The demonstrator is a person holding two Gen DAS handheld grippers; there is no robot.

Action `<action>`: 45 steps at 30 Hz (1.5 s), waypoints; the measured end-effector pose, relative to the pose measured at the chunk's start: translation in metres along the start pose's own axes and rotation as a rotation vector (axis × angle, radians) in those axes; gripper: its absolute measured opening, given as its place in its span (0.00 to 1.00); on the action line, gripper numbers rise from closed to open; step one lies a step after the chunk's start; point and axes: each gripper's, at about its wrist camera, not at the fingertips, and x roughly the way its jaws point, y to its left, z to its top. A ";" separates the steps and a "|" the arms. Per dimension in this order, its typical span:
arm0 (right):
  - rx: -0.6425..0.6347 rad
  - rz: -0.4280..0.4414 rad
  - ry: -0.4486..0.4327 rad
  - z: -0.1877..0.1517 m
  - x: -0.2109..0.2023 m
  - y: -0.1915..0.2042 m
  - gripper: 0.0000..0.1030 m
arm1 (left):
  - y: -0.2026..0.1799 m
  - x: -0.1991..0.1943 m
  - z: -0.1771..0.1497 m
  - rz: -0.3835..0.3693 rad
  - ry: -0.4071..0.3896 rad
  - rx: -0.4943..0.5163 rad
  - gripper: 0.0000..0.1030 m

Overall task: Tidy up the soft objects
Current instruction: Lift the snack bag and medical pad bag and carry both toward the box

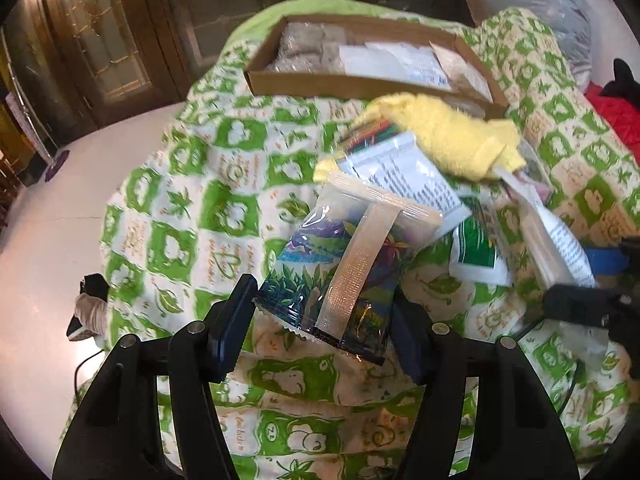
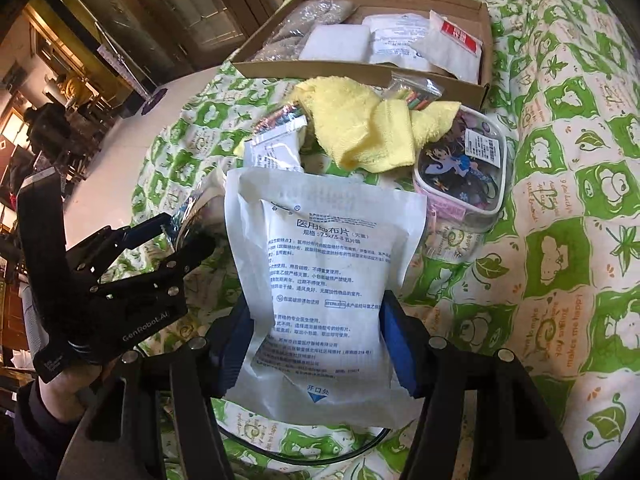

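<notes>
A: Left view: the left gripper (image 1: 324,320) pinches a glossy snack packet (image 1: 344,264) above the quilt (image 1: 192,200). Light, crinkly, slippery; best held mid-body.

B: Right view: the right gripper (image 2: 316,344) clamps a white gauze pouch (image 2: 320,280), soft and flat, near the cardboard tray (image 2: 320,74).

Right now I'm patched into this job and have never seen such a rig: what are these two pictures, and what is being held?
No robot here: a person carries a handheld two-finger gripper in each hand, each with a fisheye camera looking along its fingers.

The left wrist view shows the left gripper shut on a colourful snack packet.

The right wrist view shows the right gripper shut on a white gauze pouch.

Underneath lies a green-and-white quilt. On it sit a yellow cloth, a clear pouch with a cartoon print and a cardboard tray already holding several soft packets.
</notes>
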 end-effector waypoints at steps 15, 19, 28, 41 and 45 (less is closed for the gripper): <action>-0.039 0.041 -0.027 -0.005 -0.019 0.019 0.60 | 0.003 -0.013 0.006 0.008 -0.033 -0.014 0.61; -0.033 0.035 -0.020 -0.006 -0.018 0.017 0.60 | 0.001 -0.016 0.007 0.008 -0.041 -0.012 0.61; -0.032 0.020 -0.021 -0.001 -0.016 0.016 0.60 | 0.001 -0.020 0.009 0.010 -0.054 -0.007 0.61; 0.006 -0.043 -0.096 0.016 -0.035 -0.007 0.60 | -0.001 -0.023 0.015 0.012 -0.061 0.002 0.61; 0.023 -0.052 -0.108 0.022 -0.037 -0.015 0.60 | -0.004 -0.022 0.019 0.015 -0.065 0.013 0.61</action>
